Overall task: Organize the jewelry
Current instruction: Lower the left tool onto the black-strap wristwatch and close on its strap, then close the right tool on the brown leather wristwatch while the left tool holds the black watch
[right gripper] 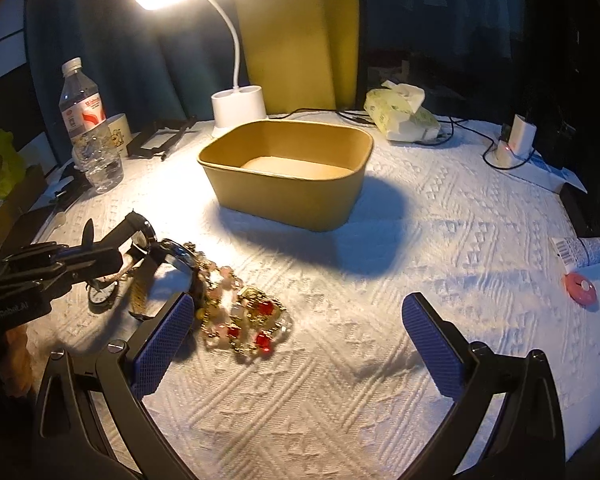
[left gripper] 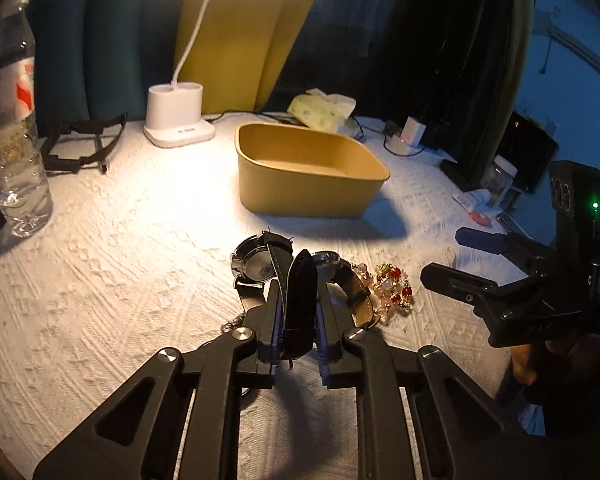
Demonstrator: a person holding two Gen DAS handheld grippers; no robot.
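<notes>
In the left wrist view my left gripper is shut on the black strap of a watch, which stands up between the blue pads. A silver-cased watch lies just ahead of it to the left. A second watch lies to the right, beside a bracelet of pink and red beads. The tan box stands behind them, and nothing shows inside it. My right gripper is open over the white cloth, with the bracelet next to its left finger. Nothing lies between its fingers.
A white desk lamp shines from behind the box. A water bottle and a black stand are at the far left. A tissue pack, a charger with cables, a tube and a pink round item sit right.
</notes>
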